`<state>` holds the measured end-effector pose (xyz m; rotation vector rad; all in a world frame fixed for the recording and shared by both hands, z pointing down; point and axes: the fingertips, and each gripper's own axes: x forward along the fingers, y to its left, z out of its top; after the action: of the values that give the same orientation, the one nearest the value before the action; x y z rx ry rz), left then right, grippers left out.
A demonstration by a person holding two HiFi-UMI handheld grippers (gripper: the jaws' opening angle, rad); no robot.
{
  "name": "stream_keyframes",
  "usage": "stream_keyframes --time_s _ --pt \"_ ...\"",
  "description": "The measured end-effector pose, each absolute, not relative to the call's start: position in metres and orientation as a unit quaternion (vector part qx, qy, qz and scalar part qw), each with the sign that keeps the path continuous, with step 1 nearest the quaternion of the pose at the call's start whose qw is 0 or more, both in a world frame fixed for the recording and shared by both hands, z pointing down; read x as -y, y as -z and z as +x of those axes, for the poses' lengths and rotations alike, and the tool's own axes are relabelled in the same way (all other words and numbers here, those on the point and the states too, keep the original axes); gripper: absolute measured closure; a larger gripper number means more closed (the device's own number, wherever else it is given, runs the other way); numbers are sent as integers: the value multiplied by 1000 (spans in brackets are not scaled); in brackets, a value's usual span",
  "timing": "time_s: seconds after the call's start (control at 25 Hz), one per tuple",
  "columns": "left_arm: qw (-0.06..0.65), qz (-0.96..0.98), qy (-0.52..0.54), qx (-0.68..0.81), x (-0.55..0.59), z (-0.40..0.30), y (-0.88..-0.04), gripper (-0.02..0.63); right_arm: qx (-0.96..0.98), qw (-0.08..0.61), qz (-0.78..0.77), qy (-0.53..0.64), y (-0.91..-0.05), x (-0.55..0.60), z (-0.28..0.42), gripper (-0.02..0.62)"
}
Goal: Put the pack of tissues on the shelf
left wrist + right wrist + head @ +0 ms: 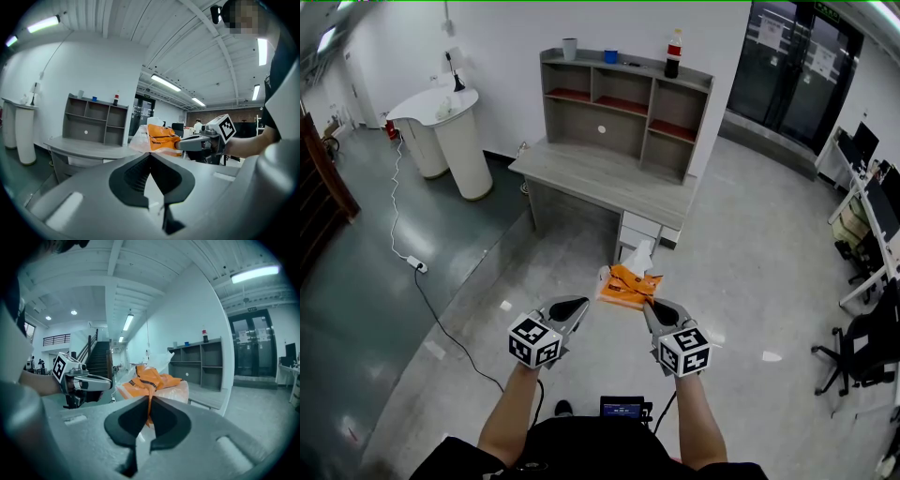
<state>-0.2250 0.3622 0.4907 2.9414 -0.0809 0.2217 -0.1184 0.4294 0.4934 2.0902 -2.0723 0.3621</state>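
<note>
Head view catches you standing on the near side of the desk (609, 183), both arms stretched toward it. Your right gripper (650, 306) has its jaws clamped on a fold of the orange wrapper of the pack of tissues (628, 284). The pack hangs in the air just short of the desk's front edge, over the pale floor (750, 281). Right gripper view bears this out: the orange film runs down into the seam between the two closed jaws. Your left gripper (582, 305) is pressed together on nothing. Its tip sits just beside the pack, on the side away from the right gripper; whether it touches the wrapper cannot be told. The shelf unit (623, 103) stands along the back of the desk with its compartments facing you. A dark bottle (673, 56), a blue cup (610, 56) and a pale cup (570, 48) line its top board.
</note>
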Motion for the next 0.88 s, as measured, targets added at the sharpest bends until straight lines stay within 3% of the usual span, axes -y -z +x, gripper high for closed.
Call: stream_keyframes --time_s 0.88 --pt "105 990 -73 64 -377 -196 -512 603 709 80 688 -133 -515 -443 -76 589"
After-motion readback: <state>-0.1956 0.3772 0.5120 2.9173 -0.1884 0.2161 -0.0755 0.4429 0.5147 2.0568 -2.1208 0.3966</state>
